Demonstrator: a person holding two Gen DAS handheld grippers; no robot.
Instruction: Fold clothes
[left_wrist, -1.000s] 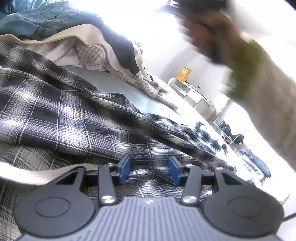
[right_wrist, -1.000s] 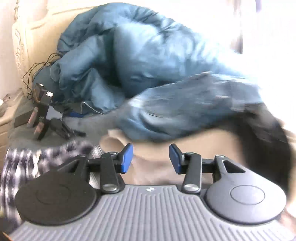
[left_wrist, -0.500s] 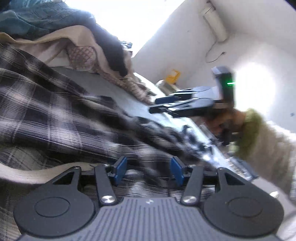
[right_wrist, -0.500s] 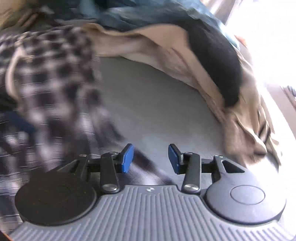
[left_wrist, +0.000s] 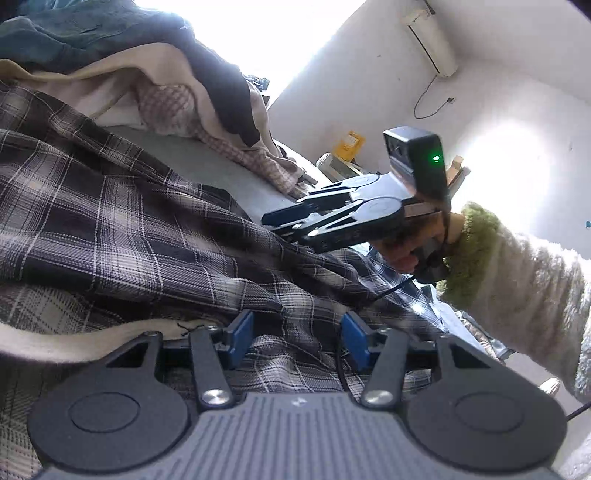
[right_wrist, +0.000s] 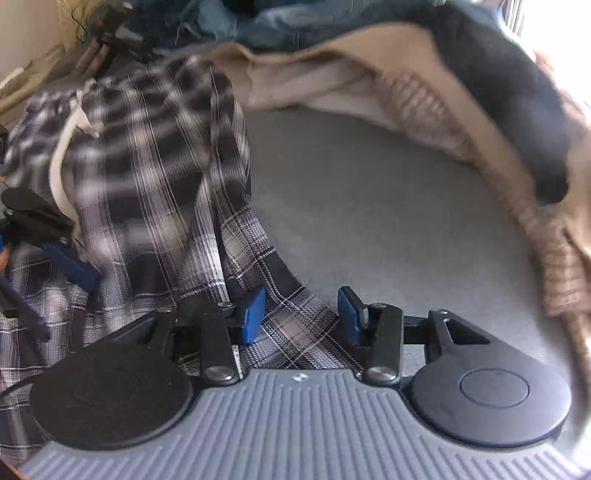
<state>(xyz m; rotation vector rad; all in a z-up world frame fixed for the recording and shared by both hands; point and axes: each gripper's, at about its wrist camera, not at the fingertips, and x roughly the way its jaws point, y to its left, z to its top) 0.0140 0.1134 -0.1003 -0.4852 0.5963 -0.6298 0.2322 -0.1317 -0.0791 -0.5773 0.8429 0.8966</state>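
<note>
Plaid shirt (left_wrist: 140, 236) spread rumpled across grey bed sheet (right_wrist: 369, 206), beside heap of beige and dark clothes (left_wrist: 177, 74). Left hand-held gripper (left_wrist: 295, 338) parted over plaid, jaws lately widening, pinching nothing. Right hand-held gripper (right_wrist: 300, 314) half open, straddling shirt's edge.

1. A white wall-mounted air conditioner (left_wrist: 430, 40) sits at the upper right of the left wrist view.
2. A thin cable (left_wrist: 430, 99) dangles below it.
3. A yellow box (left_wrist: 349, 143) stands right of centre.
4. Grey bed surface (right_wrist: 369, 206) fills the centre of the right wrist view.
</note>
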